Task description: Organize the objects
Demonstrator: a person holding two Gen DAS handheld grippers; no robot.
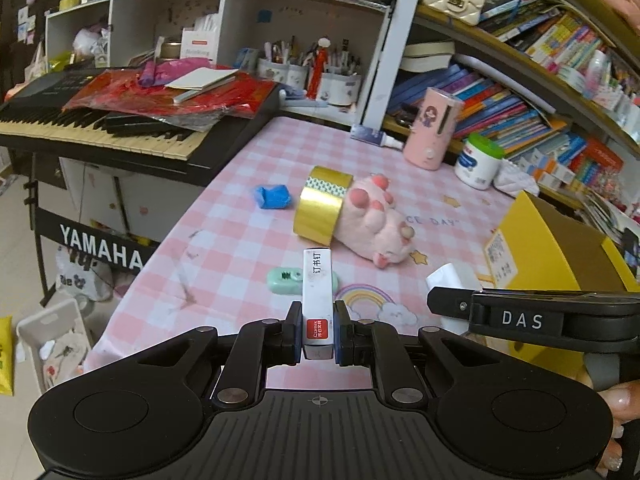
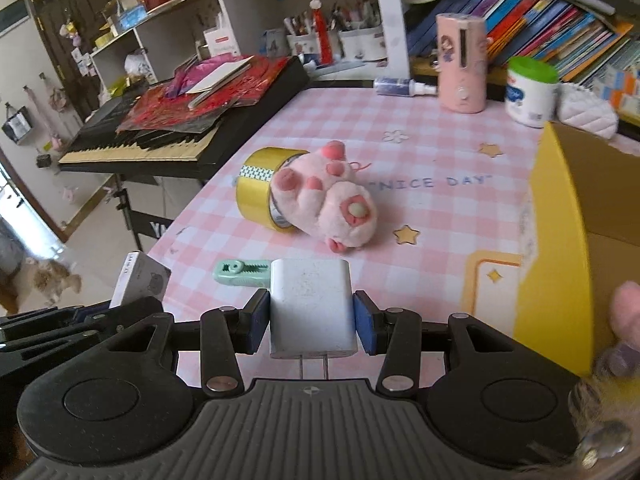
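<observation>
Your bench point(image 1: 224, 216) wears a pink checked cloth printed "NICE DAY", with a black YAMAHA keyboard point(image 1: 120, 128) along its left edge and an open yellow box point(image 2: 560, 240) at its right. Near the middle a pink plush paw point(image 2: 328, 200) lies on its side, touching a roll of gold tape point(image 2: 260, 188) that stands on edge; a crumpled blue scrap point(image 1: 273, 197) lies just beside them.

Your right gripper point(image 2: 312, 316) has its fingers clamped on a white plug adapter point(image 2: 310, 304), prongs pointing back at the camera, raised above the cloth just left of the box. Your left gripper point(image 1: 318, 334) has its fingers closed on a slim white staple box point(image 1: 318, 292), its long axis running straight ahead along the fingers, its red end label reading "Comix". A mint green clip point(image 2: 240, 270) lies on the cloth just beyond both.
</observation>
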